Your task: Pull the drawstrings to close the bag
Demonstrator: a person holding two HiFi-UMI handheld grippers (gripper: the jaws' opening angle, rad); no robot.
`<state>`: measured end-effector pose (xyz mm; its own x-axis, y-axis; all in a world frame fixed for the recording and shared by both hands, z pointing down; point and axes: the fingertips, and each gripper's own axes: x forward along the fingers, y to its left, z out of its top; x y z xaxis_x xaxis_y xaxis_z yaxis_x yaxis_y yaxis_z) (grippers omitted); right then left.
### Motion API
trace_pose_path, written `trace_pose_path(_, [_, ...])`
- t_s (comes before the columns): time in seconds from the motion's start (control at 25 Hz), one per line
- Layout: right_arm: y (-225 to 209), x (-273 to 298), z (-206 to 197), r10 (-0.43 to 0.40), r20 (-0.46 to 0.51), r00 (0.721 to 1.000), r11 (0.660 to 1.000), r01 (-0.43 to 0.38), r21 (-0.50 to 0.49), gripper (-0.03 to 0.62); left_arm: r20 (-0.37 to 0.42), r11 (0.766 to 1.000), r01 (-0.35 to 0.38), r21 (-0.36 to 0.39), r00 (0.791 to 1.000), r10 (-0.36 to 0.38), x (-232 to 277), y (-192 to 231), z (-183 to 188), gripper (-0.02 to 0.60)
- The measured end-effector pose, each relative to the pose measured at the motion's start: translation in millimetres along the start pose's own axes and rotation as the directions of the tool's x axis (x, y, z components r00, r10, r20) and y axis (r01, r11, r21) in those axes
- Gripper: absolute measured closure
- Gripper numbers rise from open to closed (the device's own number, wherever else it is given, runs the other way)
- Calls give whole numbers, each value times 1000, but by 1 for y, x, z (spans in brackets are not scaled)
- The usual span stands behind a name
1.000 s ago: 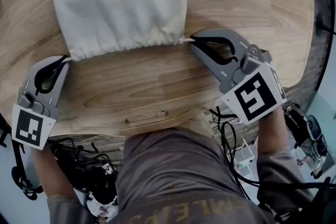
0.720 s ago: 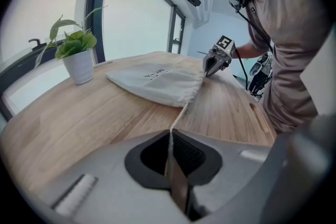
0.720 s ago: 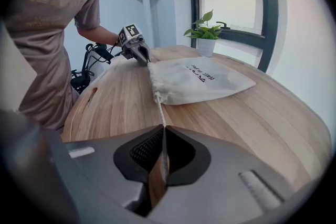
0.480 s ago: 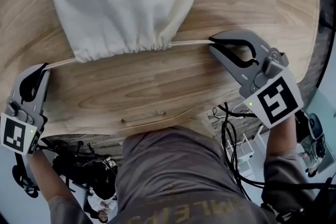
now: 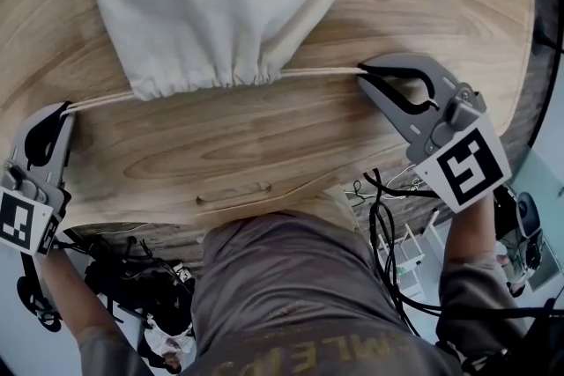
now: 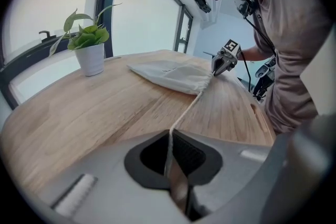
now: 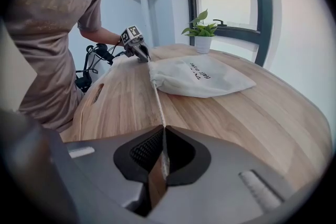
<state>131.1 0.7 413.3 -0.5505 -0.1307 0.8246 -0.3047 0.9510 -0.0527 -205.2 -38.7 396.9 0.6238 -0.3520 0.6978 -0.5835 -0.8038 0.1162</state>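
The left gripper (image 5: 65, 108) and right gripper (image 5: 362, 71) each pinch a drawstring (image 5: 322, 70), jaws pressed together. The bag (image 5: 220, 4) (mouth gathered) lies between them.

A green potted plant (image 6: 88, 49) stands on the round wooden table (image 5: 220, 154) beside the window (image 6: 146, 18).

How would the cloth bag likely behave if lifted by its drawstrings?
Probably floppy: the cloth bag lies slumped with a puckered mouth. Likely light, since it sits low and flat. Lifted by the drawstrings, clamped in the left tongs and right tongs, it would probably sag and swing.
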Motion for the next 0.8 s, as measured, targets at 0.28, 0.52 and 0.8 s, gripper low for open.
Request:
trace_pose_path(0.28, [8,1,4,-67,-42,997,998,67,9,543,-93,999,-41,22,995,43,2,-14,-16,490])
trace_pose_path(0.52, [16,-7,45,-80,45,996,997,80,-5,367,-67,996,-84,9,994,84,-22,-30,9,382])
trace_pose_path(0.8, [27,-7,100,-74,113,991,993,84,-88,381,0,995,-35,94,999,35,-14,-54,44,382])
